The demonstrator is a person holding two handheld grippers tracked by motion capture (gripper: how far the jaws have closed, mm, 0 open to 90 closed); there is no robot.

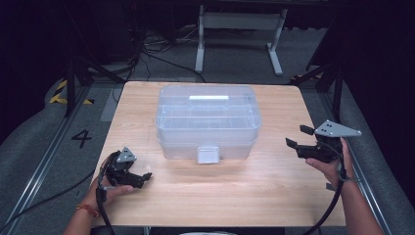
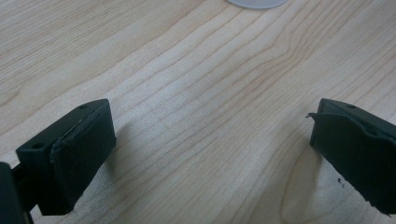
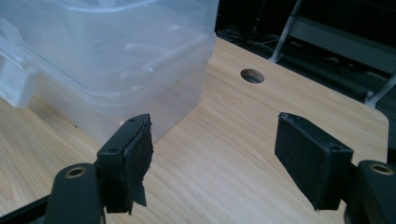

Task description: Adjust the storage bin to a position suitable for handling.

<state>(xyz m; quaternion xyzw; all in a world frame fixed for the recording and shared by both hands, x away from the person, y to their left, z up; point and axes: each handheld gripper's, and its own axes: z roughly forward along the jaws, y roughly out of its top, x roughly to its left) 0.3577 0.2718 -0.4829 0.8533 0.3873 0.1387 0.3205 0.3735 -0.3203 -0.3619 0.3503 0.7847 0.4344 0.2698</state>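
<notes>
The box (image 1: 208,122) sits upright at the middle of my table (image 1: 274,196), toward its far half. It is clear plastic, rectangular with rounded corners, its lid (image 1: 207,105) on and closed. A pale latch (image 1: 207,153) hangs at the middle of the front wall, facing me. Through the walls I see ribs or dividers.

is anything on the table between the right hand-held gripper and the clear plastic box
Nothing visible. Bare tabletop lies between the right hand-held gripper and the clear plastic box; its jaws stand open and empty, apart from the box.
</notes>
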